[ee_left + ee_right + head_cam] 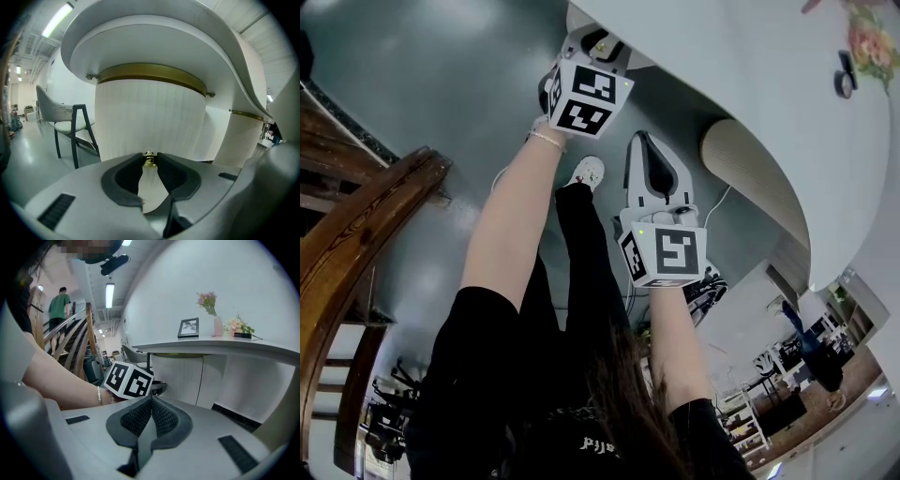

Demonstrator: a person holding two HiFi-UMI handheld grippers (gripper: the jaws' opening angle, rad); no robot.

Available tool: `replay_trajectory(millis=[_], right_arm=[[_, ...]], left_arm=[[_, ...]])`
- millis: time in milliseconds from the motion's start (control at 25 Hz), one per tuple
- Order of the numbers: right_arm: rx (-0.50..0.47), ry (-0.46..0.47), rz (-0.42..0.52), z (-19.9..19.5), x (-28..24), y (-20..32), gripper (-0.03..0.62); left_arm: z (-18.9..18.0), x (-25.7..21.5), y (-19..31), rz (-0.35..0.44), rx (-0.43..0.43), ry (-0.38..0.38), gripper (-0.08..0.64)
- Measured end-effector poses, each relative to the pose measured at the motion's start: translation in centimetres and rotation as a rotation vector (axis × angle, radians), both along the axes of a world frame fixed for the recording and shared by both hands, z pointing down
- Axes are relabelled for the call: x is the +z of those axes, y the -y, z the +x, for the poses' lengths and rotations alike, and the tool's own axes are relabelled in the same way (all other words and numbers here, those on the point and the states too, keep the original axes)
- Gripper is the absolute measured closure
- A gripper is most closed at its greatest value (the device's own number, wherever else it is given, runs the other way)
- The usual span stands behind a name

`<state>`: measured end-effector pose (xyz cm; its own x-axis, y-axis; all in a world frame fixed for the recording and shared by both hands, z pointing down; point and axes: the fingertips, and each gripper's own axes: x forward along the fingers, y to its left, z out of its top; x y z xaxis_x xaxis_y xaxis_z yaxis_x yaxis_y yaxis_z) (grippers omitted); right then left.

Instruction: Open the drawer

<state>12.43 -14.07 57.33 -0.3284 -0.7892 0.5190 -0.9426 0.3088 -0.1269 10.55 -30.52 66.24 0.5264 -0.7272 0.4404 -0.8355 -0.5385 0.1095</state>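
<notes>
**A:** Where is the drawer (150, 119) to be found?

**B:** It is seen in the left gripper view as a white ribbed front. It is set under a brass-coloured band (151, 74), beneath the overhang of the curved white surface (154, 37).

**A:** How are the left tongs (149, 155) held?

**B:** They are closed on the small brass knob (149, 162) of that front. The knob is pinched between the dark pads at their very tips. In the head view their tips are hidden under the rim of the surface.

**A:** And the right tongs (151, 400)?

**B:** They are shut, pad against pad, and nothing is gripped between them. They are kept back from the surface. The marker cube (128, 379) of the left tongs is seen just beyond their tips.

**A:** Is anything else to be noted?

**B:** A photo frame (188, 327) and a vase of flowers (217, 324) are seen standing on top of the surface. A dark-legged chair (70, 123) is seen to the left of the drawer.
</notes>
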Motion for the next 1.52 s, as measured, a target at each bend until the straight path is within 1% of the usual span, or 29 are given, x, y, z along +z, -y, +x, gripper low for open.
replay_trajectory(millis=[120, 280, 360, 480, 600, 840, 1080, 1240, 1360, 1520], right_arm=[[0.002, 0.012, 0.005, -0.1, -0.2, 0.2, 0.566], [0.002, 0.019, 0.008, -0.3, -0.6, 0.3, 0.566], [0.004, 0.021, 0.009, -0.5, -0.8, 0.3, 0.566], [-0.001, 0.03, 0.007, -1.1, -0.9, 0.0, 0.566], [-0.007, 0.03, -0.001, -1.1, -0.9, -0.2, 0.566], [0.021, 0.052, -0.022, -0.9, -0.9, -0.8, 0.566], [0.04, 0.073, -0.037, -0.4, -1.2, -1.1, 0.566], [0.042, 0.068, -0.053, -0.5, -1.1, -1.5, 0.566], [0.041, 0.068, -0.061, -0.5, -1.1, -1.8, 0.566], [0.05, 0.069, -0.067, -0.1, -1.2, -2.1, 0.566]], left_arm=[[-0.8, 0.2, -1.2, 0.002, -0.013, -0.011, 0.448], [-2.1, 0.0, -3.2, 0.005, 0.033, 0.02, 0.447], [-2.4, 0.1, -3.9, -0.003, 0.032, 0.025, 0.446], [-2.8, 0.1, -4.3, -0.011, 0.015, 0.024, 0.446], [-2.8, -0.1, -4.6, -0.013, 0.025, 0.032, 0.446], [-3.6, -0.1, -5.7, -0.044, 0.034, 0.035, 0.446], [-4.1, -0.1, -6.5, -0.075, 0.061, 0.085, 0.445], [-4.4, 0.0, -7.1, -0.096, 0.049, 0.082, 0.445], [-4.7, -0.1, -7.5, -0.092, 0.06, 0.087, 0.446], [-4.9, -0.1, -8.0, -0.104, 0.054, 0.088, 0.445]])
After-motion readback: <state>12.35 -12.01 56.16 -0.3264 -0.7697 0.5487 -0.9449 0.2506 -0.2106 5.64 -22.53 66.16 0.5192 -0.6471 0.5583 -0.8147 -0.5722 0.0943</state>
